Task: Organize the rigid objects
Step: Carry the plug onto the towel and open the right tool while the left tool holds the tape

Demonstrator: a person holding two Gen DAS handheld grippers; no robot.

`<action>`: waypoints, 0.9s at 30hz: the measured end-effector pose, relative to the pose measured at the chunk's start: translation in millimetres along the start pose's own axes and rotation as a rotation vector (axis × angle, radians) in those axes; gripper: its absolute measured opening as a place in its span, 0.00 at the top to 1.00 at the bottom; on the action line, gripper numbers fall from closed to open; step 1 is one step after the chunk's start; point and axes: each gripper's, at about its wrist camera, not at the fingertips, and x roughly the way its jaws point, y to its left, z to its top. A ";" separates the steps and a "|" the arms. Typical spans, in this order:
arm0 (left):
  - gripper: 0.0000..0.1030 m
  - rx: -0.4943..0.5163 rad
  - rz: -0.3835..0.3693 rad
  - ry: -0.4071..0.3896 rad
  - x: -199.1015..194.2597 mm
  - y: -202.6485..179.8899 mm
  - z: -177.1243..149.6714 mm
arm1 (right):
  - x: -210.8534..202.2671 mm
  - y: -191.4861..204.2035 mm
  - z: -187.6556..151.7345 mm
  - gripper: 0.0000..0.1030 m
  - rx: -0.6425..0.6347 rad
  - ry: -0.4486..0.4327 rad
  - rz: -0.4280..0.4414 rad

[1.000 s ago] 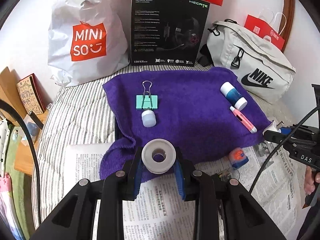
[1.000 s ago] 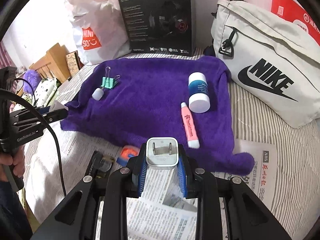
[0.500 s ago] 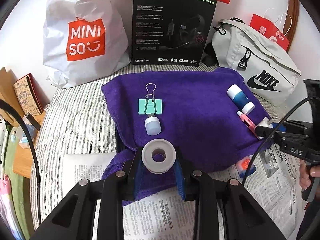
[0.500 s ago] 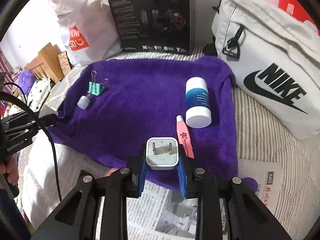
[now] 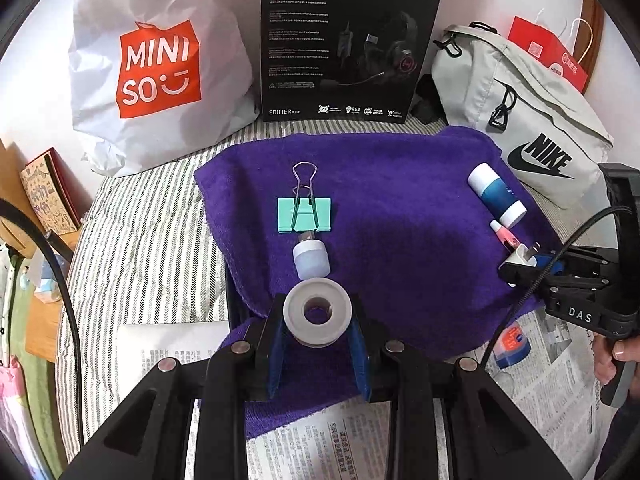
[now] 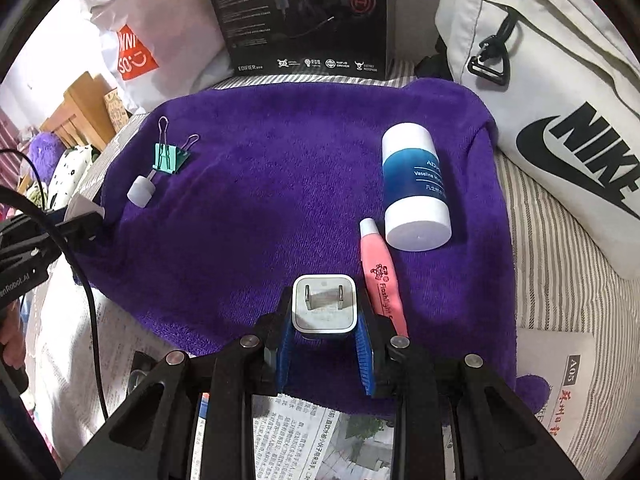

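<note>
Tape roll (image 5: 317,312) sits clamped in your left gripper (image 5: 317,344) at the lower centre of its view, over the near edge of the purple towel (image 5: 400,240). Your right gripper (image 6: 325,344) pinches a white plug adapter (image 6: 324,307) low in its frame, beside the pink flashlight pen (image 6: 380,276). Farther up the towel lie the small white cap (image 5: 311,260), green binder clip (image 5: 304,214) and Vaseline stick (image 6: 414,188), apparently placed. Two items remain in hand; an orange-and-blue tape roll (image 5: 514,340) waits on newspaper (image 5: 560,380), lower right.
</note>
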 end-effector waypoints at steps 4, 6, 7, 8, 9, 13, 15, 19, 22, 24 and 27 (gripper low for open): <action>0.73 -0.003 0.000 0.004 4.4 1.6 1.4 | 0.4 1.0 0.7 0.73 -0.010 -0.002 -0.003; 0.73 0.003 0.007 0.012 9.2 0.3 3.1 | 0.0 2.2 -0.2 0.73 -0.019 -0.005 -0.012; 0.73 0.011 0.007 0.018 11.6 -1.0 3.4 | -0.2 2.1 -0.6 0.73 -0.020 -0.005 -0.012; 0.73 0.018 0.009 0.024 13.8 -2.1 3.6 | -0.2 1.5 -0.6 0.73 -0.019 -0.004 -0.007; 0.73 0.022 0.013 0.031 16.1 -2.3 3.4 | 0.1 0.5 -0.5 0.73 -0.014 -0.004 -0.002; 0.73 0.030 0.034 0.052 23.7 -2.4 3.5 | -0.8 -0.7 -1.2 0.62 -0.016 -0.002 0.032; 0.73 0.032 0.032 0.059 27.3 -2.0 3.6 | -2.3 -0.2 -2.2 0.56 -0.018 -0.005 0.034; 0.73 0.032 0.040 0.072 34.2 -2.0 4.0 | -8.5 -1.1 -4.4 0.50 -0.020 -0.015 0.013; 0.73 0.042 0.047 0.082 39.6 -4.9 3.4 | -14.9 -2.5 -7.0 0.49 -0.018 -0.023 0.013; 0.73 0.048 0.050 0.082 41.0 -6.3 1.9 | -20.3 -3.1 -9.3 0.47 -0.015 -0.032 0.008; 0.73 0.043 0.045 0.081 40.5 -5.2 1.7 | -28.4 -5.2 -13.9 0.46 0.000 -0.048 0.008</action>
